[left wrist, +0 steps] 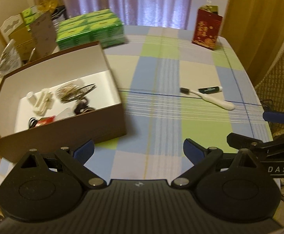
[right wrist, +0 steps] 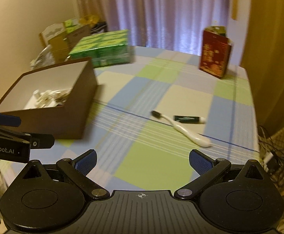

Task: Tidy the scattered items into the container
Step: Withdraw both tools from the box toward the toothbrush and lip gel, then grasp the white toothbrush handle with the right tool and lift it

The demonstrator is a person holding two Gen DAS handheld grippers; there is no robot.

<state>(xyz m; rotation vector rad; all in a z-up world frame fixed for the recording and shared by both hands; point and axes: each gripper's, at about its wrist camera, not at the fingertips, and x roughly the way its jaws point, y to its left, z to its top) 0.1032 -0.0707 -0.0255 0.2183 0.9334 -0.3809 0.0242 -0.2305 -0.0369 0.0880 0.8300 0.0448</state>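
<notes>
Looks like you're down to the last two stragglers: the white toothbrush [right wrist: 183, 129] and the little dark tube [right wrist: 188, 119] lying just beside it on the checked surface [right wrist: 157, 167]. Everything else seems to be in the brown box [left wrist: 63, 128] already.

I'd go with your right hand-held gripper [right wrist: 143, 160] for this one. Its fingers are spread wide with nothing between them, and the toothbrush sits ahead of it and a bit to the right, well closer to it than the box is. Come in low and line the pads up across the handle's thick white end, not the thin neck, since that neck looks likely to slip or pivot. The tube is touching or nearly touching the brush near its neck, so close slowly or you'll probably nudge it away.

Your left hand-held gripper [left wrist: 138, 151] is also spread and empty, hovering near the box's front corner, with both items well off to its right and farther back. Maybe leave it there to steady the box when you drop things in; it looks light enough to scoot.
</notes>
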